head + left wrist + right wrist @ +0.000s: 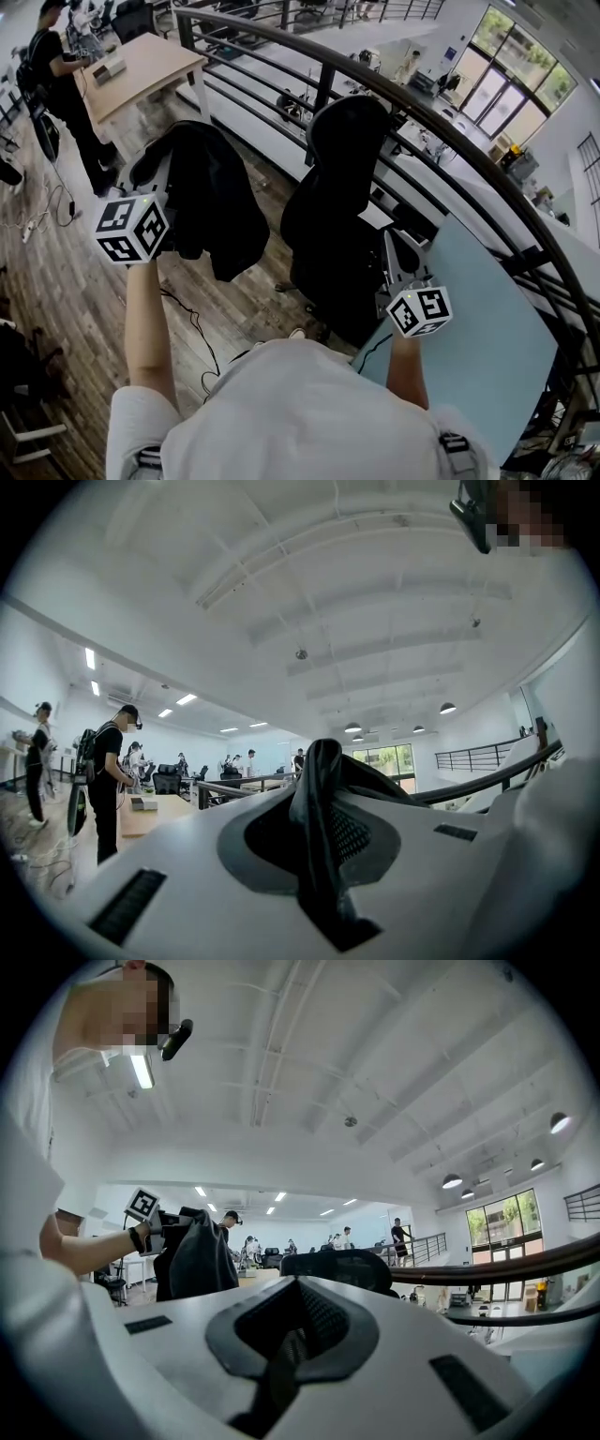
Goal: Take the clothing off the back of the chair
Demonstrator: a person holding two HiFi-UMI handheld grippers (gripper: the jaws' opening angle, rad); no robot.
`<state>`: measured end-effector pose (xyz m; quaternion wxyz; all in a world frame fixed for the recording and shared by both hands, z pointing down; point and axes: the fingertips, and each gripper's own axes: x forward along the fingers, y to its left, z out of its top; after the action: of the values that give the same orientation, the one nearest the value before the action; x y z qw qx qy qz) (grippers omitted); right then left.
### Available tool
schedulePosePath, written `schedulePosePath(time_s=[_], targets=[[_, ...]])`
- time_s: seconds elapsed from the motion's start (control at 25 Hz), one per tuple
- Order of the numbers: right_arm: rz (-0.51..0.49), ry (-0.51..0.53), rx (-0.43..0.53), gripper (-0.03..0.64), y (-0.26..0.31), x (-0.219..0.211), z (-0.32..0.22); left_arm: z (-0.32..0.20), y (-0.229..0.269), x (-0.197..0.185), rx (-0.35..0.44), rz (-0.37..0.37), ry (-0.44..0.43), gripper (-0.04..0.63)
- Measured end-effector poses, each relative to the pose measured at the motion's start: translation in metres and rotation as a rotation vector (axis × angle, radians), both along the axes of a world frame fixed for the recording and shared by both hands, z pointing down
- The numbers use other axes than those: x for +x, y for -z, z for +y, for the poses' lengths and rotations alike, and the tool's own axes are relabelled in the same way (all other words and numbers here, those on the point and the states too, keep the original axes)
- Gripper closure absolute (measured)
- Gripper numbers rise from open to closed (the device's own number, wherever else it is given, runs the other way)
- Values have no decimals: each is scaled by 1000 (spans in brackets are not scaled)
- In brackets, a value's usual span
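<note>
1. The left gripper [319,789] was clamped on a narrow fold of the black clothing [214,202]; the garment hung from it, wholly off the chair [342,178] and just to that chair's left, with a strip of floor showing between them.
2. The right gripper [298,1309] was closed on nothing and was held level beside the chair's right flank.
3. Only a thin pinch of fabric was caught; it was judged that a jerk or a wide swing could drag the fold out of the jaws, and the garment would then be dropped onto the wooden floor [75,300].
4. The hem hung near the chair's lower part; a swing back toward it could see a sleeve snagged on the frame.
5. Cables [192,328] lay on the floor below the garment — a trailing sleeve, if it were lowered there, could be caught in them.
6. The far side was closed off by the curved railing [441,127] behind the chair; the edge of the light-blue table [497,328] lay close by the right gripper, so little room was left on that side.
7. Open floor was seen to the left and toward the wearer; the wooden table [141,66] and the standing person [61,84] were well apart at the far left — that way was judged the freest.
</note>
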<state>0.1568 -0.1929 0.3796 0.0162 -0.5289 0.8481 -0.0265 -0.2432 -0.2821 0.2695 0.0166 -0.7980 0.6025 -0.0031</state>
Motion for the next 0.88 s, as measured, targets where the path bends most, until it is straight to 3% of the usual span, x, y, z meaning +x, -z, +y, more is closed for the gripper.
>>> schedulePosePath(time_s=[0.24, 0.56, 0.88], targets=[[-2, -65, 6, 597, 3, 22, 0, 35, -40, -33, -35, 106, 50, 537], [-1, -125, 11, 597, 5, 39, 7, 80, -81, -41, -79, 98, 67, 537], [-6, -133, -2, 597, 2, 30, 11, 101, -109, -40, -123, 89, 86, 537]])
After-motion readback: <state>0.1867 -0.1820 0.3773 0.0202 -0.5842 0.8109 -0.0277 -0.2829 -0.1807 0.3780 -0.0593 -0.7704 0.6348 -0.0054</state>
